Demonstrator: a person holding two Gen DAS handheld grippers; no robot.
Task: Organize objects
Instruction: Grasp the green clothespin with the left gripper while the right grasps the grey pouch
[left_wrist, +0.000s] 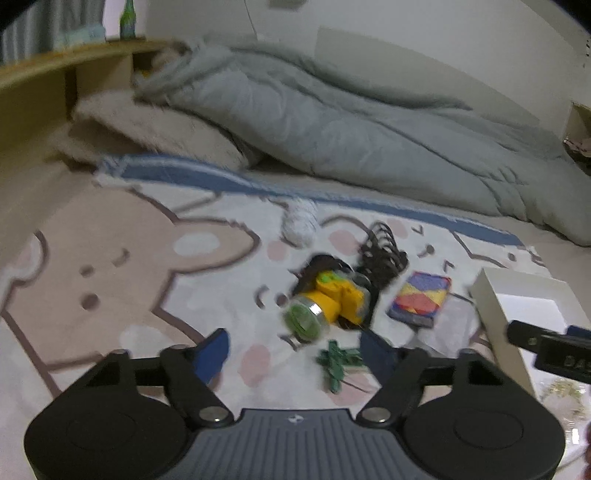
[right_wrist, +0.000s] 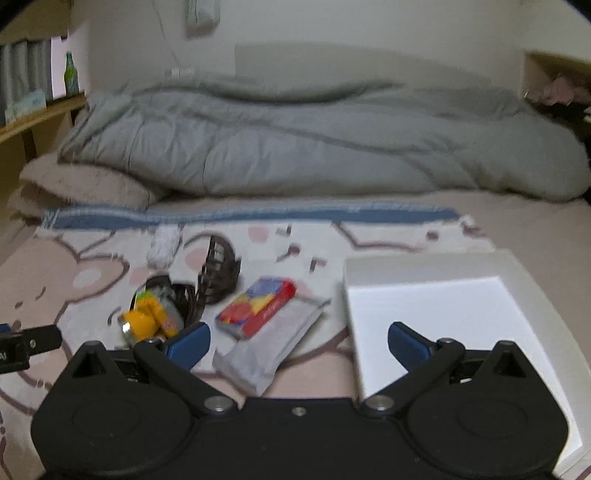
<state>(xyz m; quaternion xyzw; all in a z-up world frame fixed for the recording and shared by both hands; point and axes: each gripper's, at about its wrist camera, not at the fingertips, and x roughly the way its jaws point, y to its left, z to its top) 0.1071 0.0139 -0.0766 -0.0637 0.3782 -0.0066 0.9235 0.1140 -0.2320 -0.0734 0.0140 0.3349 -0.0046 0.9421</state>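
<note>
White tray (right_wrist: 424, 295) sits empty on bed at my right; yellow toy (left_wrist: 332, 299), colourful box (left_wrist: 421, 299), green piece (left_wrist: 338, 363) lie on blanket left of it. Both grippers (left_wrist: 295, 349) (right_wrist: 297, 341) wide, holding nothing. Step: picking first item. Next: lower left gripper over green piece, close
</note>
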